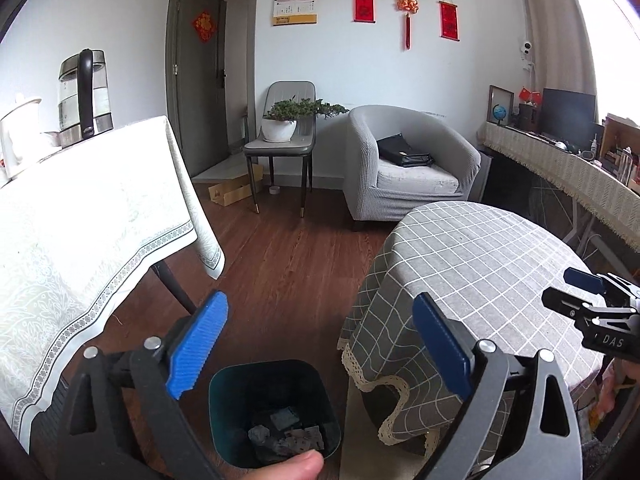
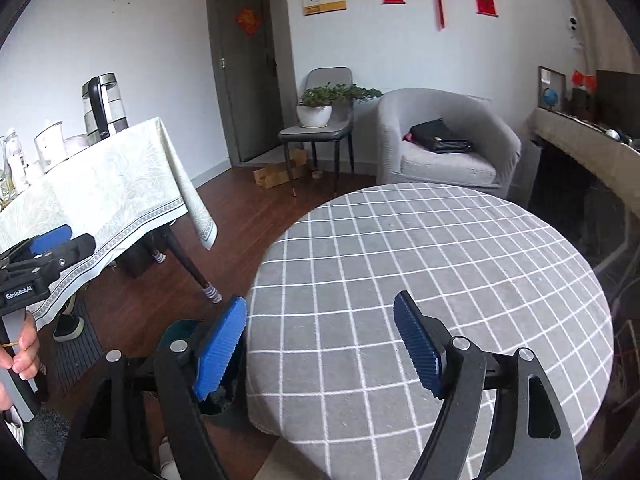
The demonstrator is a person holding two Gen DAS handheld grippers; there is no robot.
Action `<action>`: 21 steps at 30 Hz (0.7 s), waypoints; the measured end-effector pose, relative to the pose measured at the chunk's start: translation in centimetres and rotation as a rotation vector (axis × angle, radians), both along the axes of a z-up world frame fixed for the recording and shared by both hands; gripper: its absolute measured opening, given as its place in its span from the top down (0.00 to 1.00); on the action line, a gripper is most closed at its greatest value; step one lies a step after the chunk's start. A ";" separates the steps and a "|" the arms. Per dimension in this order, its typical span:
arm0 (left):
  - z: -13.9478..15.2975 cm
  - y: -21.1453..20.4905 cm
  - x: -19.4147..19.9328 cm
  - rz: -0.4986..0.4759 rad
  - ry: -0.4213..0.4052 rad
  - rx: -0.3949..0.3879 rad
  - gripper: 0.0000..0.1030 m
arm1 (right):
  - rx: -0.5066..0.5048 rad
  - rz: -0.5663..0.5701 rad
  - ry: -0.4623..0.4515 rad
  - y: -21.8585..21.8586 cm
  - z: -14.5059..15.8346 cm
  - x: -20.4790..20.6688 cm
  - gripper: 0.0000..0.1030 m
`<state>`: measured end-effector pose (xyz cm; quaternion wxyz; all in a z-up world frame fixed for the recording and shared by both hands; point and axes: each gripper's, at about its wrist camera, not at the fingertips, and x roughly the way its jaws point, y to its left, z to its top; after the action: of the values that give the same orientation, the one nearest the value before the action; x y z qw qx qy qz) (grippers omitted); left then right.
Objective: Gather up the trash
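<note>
The left gripper point(image 1: 320, 346) hangs over the floor between two tables, its blue jaws spread wide with nothing between them. Directly below and near it stands a dark green bin point(image 1: 272, 412) on the wooden floor, and inside lie crumpled grey scraps of trash point(image 1: 280, 436) on its bottom (what they are made of cannot be told). A fingertip point(image 1: 296, 468) shows at the near edge of that view. To the right of the bin is a round table point(image 1: 480, 264) under a grey checked cloth with a lace hem; its top is bare. The right gripper point(image 2: 320, 346) is held above this round table, jaws well apart and holding nothing, with the bin partly hidden behind its left jaw. To the left stands a second table point(image 1: 80, 220) with a pale patterned cloth, carrying a glass kettle point(image 1: 84, 92) at its far end. Far across the room are a grey armchair point(image 1: 408, 164) with a black bag point(image 1: 404, 150) on its seat and a chair holding a potted plant point(image 1: 288, 118).
</note>
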<state>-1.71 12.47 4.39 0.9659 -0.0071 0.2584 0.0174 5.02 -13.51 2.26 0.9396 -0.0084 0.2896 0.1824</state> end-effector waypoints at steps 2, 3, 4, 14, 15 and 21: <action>-0.1 -0.4 -1.0 0.011 -0.006 0.031 0.05 | 0.008 -0.028 -0.012 -1.5 0.6 -0.7 0.17; -0.3 -0.5 -1.3 0.020 -0.007 0.048 0.04 | 0.012 -0.036 -0.018 -2.0 0.8 -1.1 0.14; -0.5 -0.5 -1.7 0.032 -0.005 0.065 0.04 | 0.012 -0.041 -0.025 -2.4 1.1 -1.4 0.12; -3.2 1.9 -4.6 0.091 0.038 0.053 0.03 | -0.020 -0.067 -0.042 -5.2 -0.1 -4.4 0.08; -3.4 2.1 -4.8 0.092 0.040 0.040 0.03 | -0.016 -0.071 -0.040 -5.3 -0.3 -4.5 0.08; -3.9 2.7 -5.4 0.114 0.047 0.052 0.03 | -0.034 -0.011 -0.025 -3.9 -1.6 -5.1 0.08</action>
<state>-7.06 15.15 0.46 0.9569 0.0038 0.2794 0.0795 -0.08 -17.46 0.66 0.9439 -0.0253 0.2807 0.1721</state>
